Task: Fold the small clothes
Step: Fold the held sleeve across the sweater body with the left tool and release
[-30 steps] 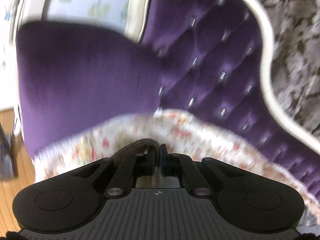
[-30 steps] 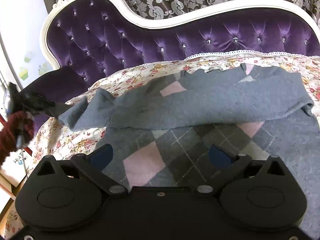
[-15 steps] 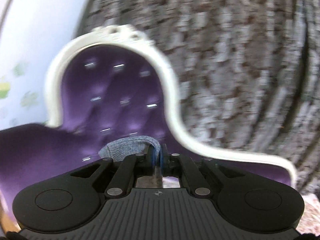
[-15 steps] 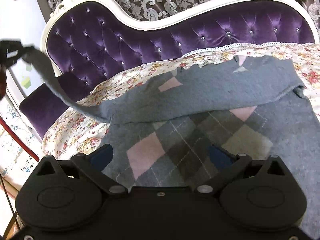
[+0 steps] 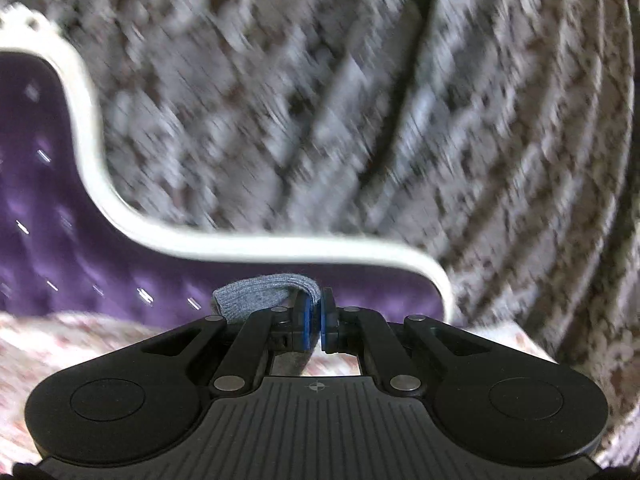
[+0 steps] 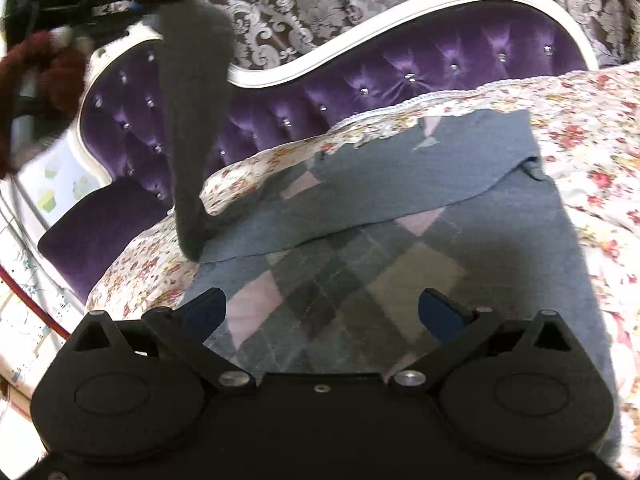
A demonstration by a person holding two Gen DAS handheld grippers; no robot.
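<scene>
Sweater sleeve (image 6: 188, 128) now higher, pinched in left gripper (image 5: 316, 316); right gripper (image 6: 322, 312) spread.

Curtain (image 5: 320, 100) blurring in left wrist view. Left gripper (image 6: 136, 4) smearing above sofa (image 6: 400, 80), partly cut off. Right gripper's body hiding sweater's (image 6: 360, 208) near hem.

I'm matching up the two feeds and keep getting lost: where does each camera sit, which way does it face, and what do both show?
Left wrist: rides the left tongs, facing the sofa back and curtain; its blue pads pinch the grey sleeve.
Right wrist: rides the right tongs, open, looking down over the argyle sweater on the floral cover; the left tongs and a dark red sleeve show at upper left.
Shared: sofa, curtain, floral cover, raised sleeve.
</scene>
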